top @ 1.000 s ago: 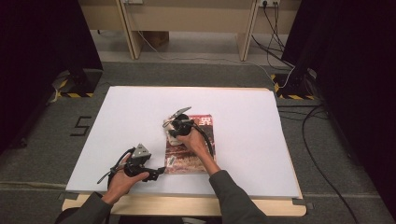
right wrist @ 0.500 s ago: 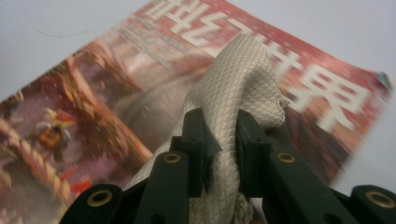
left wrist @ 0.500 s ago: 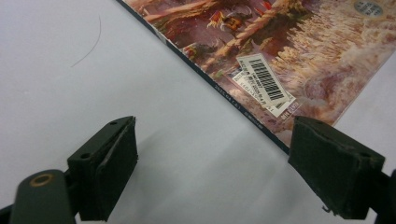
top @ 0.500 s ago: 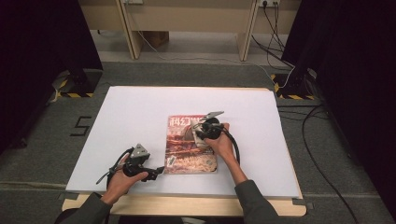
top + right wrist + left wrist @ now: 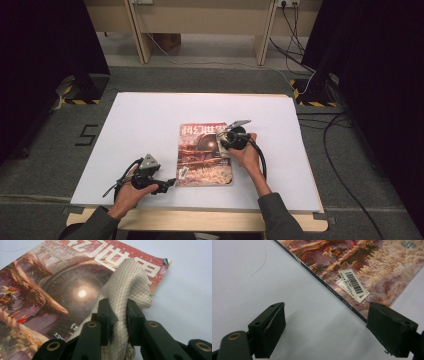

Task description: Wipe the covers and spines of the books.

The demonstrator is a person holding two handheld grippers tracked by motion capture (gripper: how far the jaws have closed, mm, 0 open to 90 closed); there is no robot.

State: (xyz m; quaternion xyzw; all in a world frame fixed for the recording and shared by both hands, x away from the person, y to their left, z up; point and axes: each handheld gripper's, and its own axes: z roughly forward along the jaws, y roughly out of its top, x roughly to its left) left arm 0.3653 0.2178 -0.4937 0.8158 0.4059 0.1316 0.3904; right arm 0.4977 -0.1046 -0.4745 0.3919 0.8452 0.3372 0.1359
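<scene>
A magazine lies flat on the white table, a little right of the frame's middle in the high view, its red title band toward the far edge. The right gripper sits over the magazine's upper right part, and its jaws are clamped on a beige cloth with a quilted diamond weave. In the right gripper view the cloth rises from between the two black jaws in the lower middle of the frame and drapes onto the cover, its far end lying over the white title letters near the magazine's top right corner, which looks slightly frayed. The cloth touches the cover.

The left gripper rests low at the lower left of the high view, just beside the magazine's near left corner. In the left gripper view its jaws stand wide apart with nothing but bare table between them; the magazine's edge runs diagonally across the upper right, with a white barcode sticker near that corner.
</scene>
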